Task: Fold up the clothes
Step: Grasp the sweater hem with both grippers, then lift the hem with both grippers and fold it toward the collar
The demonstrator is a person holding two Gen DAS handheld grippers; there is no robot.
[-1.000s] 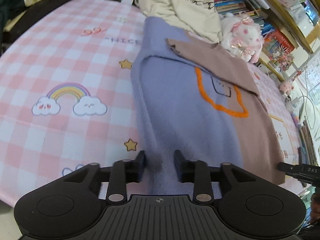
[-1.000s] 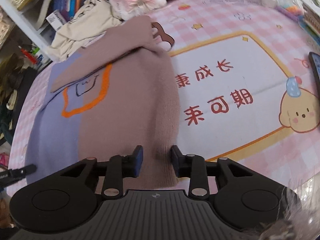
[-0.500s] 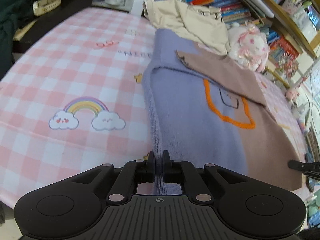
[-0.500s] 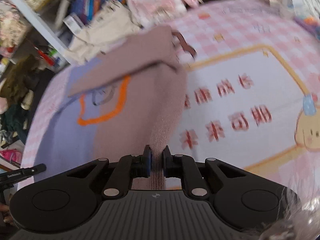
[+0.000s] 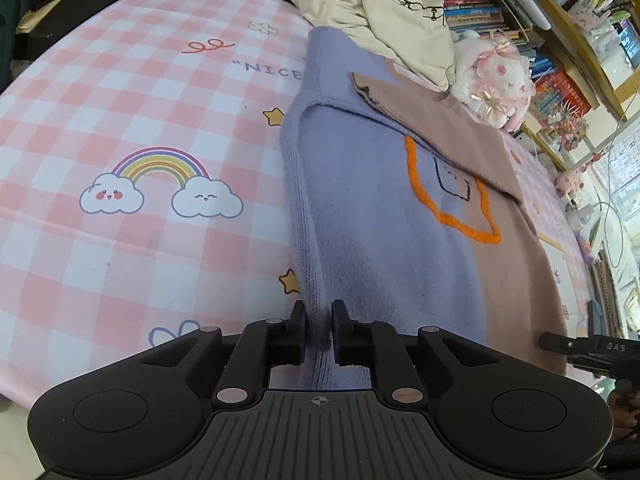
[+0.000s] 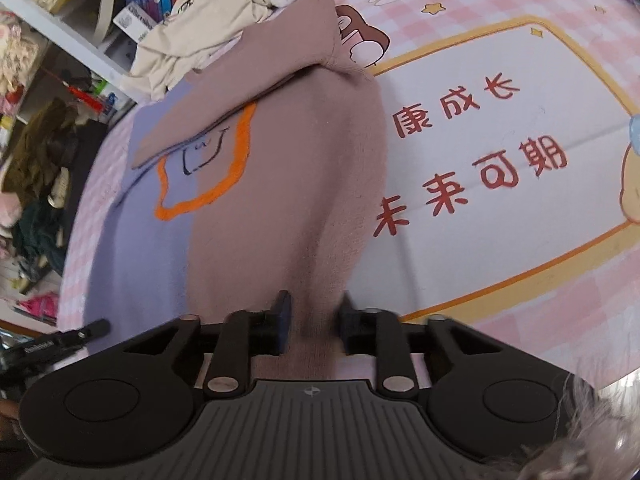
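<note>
A two-tone sweater, lilac (image 5: 360,216) on one half and mauve-brown (image 6: 288,184) on the other, lies on the pink checked mat with an orange outline on its chest and a sleeve folded across. My left gripper (image 5: 319,322) is shut on the lilac hem corner. My right gripper (image 6: 314,320) straddles the brown hem corner with its jaws a little apart and cloth bunched between them. Each gripper's tip shows at the edge of the other's view.
A cream garment (image 5: 372,12) and a white plush toy (image 5: 492,84) lie at the far end of the sweater. Bookshelves (image 5: 520,8) stand behind them. The mat (image 5: 120,120) has bare room on the left; its printed panel (image 6: 500,152) lies to the right.
Both grippers closed on the hem corners from open. Since half a second ago the right jaws have parted again somewhat; the left stays pinched on the lilac corner.
</note>
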